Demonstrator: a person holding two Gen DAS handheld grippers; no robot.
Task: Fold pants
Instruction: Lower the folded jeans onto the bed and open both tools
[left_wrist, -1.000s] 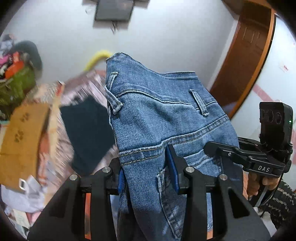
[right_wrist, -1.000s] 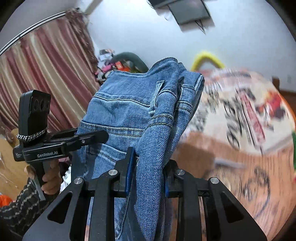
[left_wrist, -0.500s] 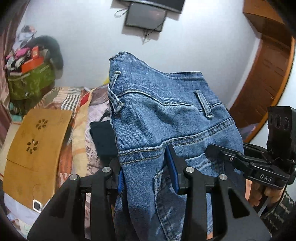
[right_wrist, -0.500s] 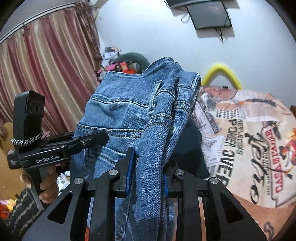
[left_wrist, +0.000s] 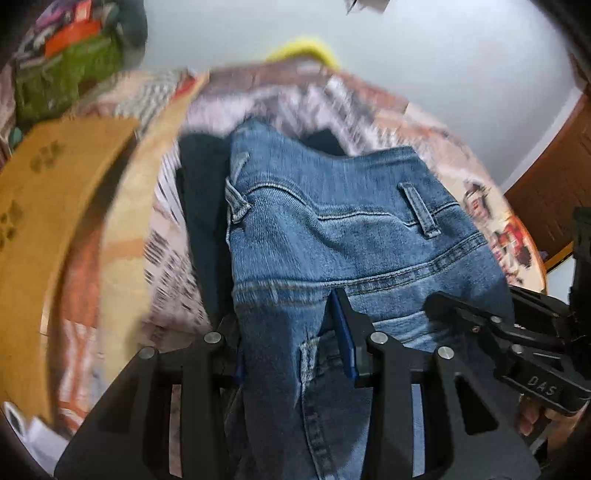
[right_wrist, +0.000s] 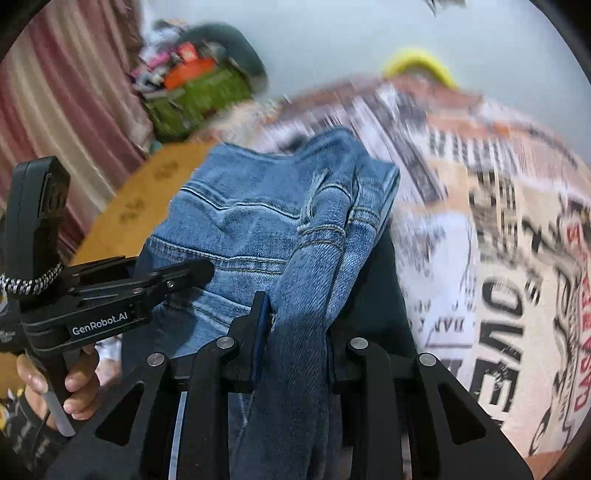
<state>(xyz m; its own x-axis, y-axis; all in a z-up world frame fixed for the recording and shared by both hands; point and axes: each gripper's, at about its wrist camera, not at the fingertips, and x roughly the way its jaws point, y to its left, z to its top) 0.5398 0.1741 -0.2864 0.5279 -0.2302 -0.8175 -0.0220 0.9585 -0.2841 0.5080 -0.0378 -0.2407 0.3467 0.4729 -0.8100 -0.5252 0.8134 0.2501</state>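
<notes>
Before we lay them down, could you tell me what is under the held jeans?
Under the jeans lies a dark garment on the printed bedspread. The denim covers most of it, so its extent is hidden.

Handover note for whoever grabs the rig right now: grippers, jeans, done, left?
Left gripper: shut on the jeans below the waistband.
Right gripper: shut on a bunched edge of the jeans, near the waistband.
Jeans: held up between both grippers, waistband up, above the printed bedspread and a dark garment. View blurred by motion.
Done: jeans gripped at both sides.
Left: lay them on the bed and fold.
</notes>
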